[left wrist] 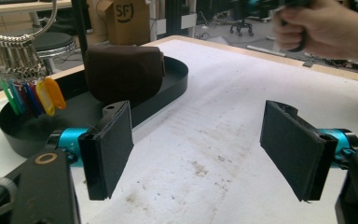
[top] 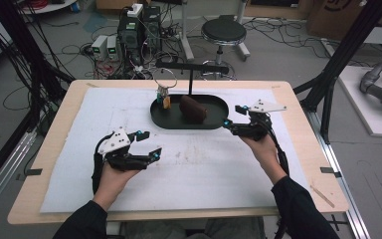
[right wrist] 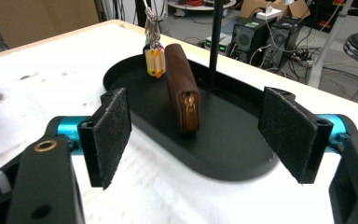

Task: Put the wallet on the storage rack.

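Standing on edge, wallet [top: 193, 108] hides part of tray [top: 214, 124].

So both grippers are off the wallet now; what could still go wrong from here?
The brown wallet stands on its narrow edge in the black tray, so a nudge might tip it. The key bunch hangs right beside it and could snag. The open right gripper sits close to the tray's rim and may bump it.

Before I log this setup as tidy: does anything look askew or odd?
One thing: the brown wallet stands upright on its edge in the black tray, zipper end showing, so it might tip. The key tags hang normally.
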A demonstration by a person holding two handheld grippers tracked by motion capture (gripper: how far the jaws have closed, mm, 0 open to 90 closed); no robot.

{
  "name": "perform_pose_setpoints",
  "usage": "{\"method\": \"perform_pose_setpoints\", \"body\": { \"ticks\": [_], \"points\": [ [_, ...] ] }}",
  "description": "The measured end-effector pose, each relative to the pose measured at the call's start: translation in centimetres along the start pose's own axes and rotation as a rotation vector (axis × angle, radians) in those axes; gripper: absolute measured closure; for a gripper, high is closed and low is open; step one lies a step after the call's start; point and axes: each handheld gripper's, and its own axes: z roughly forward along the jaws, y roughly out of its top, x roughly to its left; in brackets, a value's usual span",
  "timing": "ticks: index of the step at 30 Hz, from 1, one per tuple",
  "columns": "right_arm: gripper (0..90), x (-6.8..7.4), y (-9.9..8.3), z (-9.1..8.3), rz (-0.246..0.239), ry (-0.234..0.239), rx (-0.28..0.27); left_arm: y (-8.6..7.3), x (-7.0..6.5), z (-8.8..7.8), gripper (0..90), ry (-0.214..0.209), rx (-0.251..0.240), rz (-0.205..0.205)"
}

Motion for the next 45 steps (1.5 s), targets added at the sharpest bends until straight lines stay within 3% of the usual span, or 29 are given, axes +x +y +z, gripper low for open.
{"method": "perform_pose_setpoints", "body": {
  "ticks": [12,15,19,29,45],
  "points": [
    [22.1,-0.3,-3.6,-5.7,0.025,0.008,-0.003,-0.3,0.8,-1.4,22.8,0.055,0.011,0.020],
    [21.6,-0.7,-4.7,-6.4,0.039,-0.025,-0.032,-0.6,0.9,-1.9,21.8,0.060,0.013,0.024],
    [21.6,-1.3,-5.3,-7.1,0.055,-0.062,-0.028,-0.7,1.0,-2.6,21.8,0.087,0.013,0.034],
    [21.3,-2.3,-6.0,-7.6,0.075,-0.095,-0.008,-1.1,1.8,-3.6,21.8,0.137,0.019,0.034],
    [21.3,-2.7,-6.4,-7.4,0.063,-0.100,0.037,-1.1,1.9,-3.6,21.8,0.129,0.031,0.052]
  ]
}}
